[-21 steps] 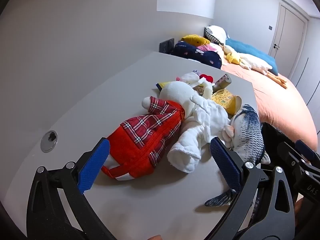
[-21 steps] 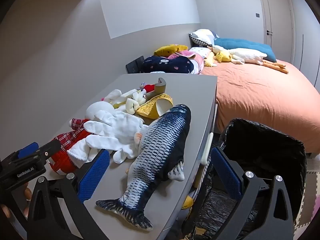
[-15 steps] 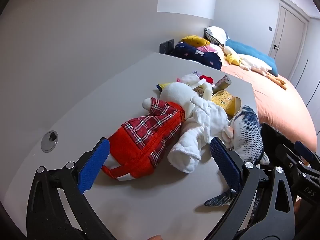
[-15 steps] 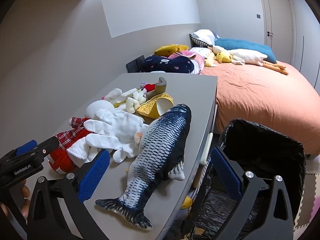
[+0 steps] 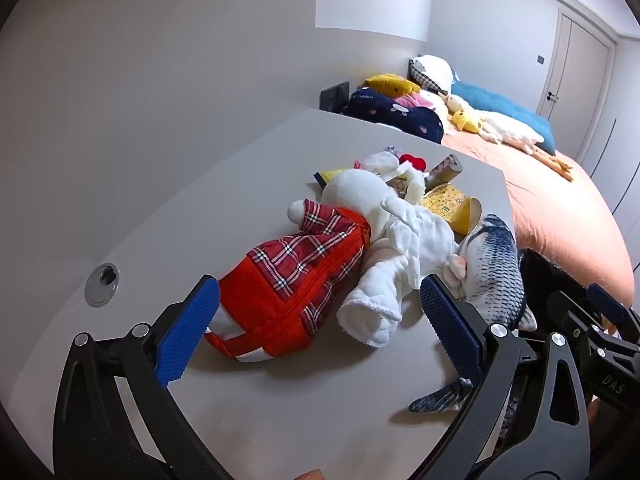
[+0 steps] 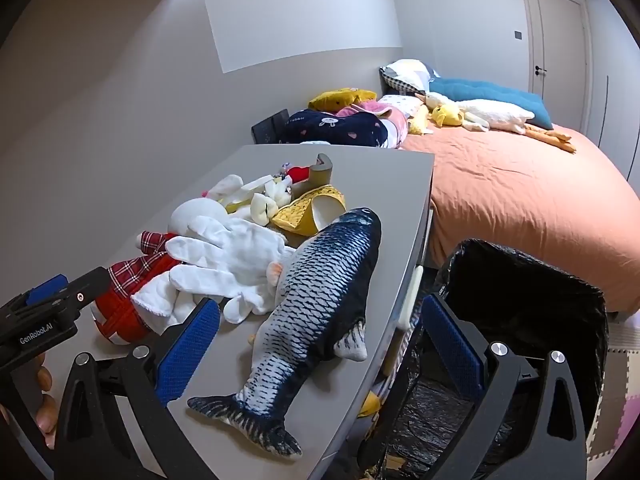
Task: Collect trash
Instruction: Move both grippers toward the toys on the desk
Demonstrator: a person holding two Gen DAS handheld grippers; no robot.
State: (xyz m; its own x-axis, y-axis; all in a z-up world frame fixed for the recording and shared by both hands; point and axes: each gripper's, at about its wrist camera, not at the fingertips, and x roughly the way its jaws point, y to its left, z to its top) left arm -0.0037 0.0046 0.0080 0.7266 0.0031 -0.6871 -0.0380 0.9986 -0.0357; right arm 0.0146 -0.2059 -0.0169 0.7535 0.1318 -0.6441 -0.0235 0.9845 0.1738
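While both claws gape empty, yellow paper cup (image 5: 454,208) lying sideways, crumpled white wrappers (image 6: 262,200), black-lined bin (image 6: 532,300)

We hold the left gripper (image 5: 318,328) tilted down over the grey desk (image 5: 240,184), its blue-padded jaws spread wide with nothing pressed between them. Our right gripper (image 6: 320,344) hangs beside it at the desk's right edge, tilted down likewise, jaws wide apart and empty. Fingers (image 6: 44,396) wrap the left gripper's handle.
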